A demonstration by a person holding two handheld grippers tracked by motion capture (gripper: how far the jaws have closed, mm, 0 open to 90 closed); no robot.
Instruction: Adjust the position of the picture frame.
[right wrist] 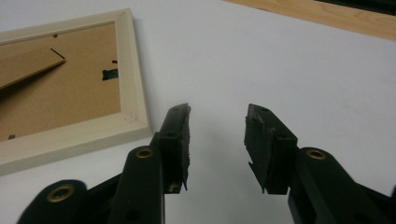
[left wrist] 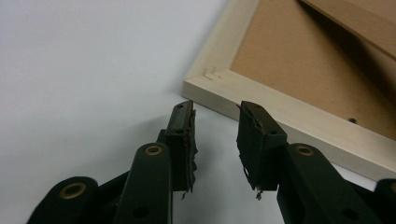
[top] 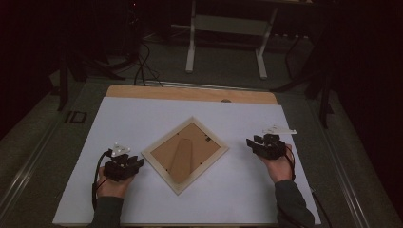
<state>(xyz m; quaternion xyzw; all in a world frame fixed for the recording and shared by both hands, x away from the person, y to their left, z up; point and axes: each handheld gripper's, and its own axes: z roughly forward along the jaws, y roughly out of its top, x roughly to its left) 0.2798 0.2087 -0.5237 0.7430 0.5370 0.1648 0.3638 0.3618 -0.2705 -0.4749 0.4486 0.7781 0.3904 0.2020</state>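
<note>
Nearest the person, both hands rested low on the white sheet [top: 142,114] that covered the desk, one pair of tongs in each. The left tongs [top: 124,165] stood partly open with nothing between the jaws, their tips just short of a corner of the picture frame [top: 185,154], which lay immediately ahead of them and slightly to their right. The right tongs [top: 264,143] were also partly open and empty, hovering over bare sheet, with the frame off to their left and a clear gap between.

Between the two tongs the frame lay face down, turned like a diamond, its brown backing board [top: 177,153] showing inside the pale wooden border and its cardboard stand [top: 184,159] lying along the back.

As a judgement, little was done so far: the frame sat flat and ungripped, and any lifting, turning or opening of the back remained ahead, with the left tongs best placed to begin.

Beyond the tongs, the desk's bare wooden edge [top: 190,93] ran across the far side.
</note>
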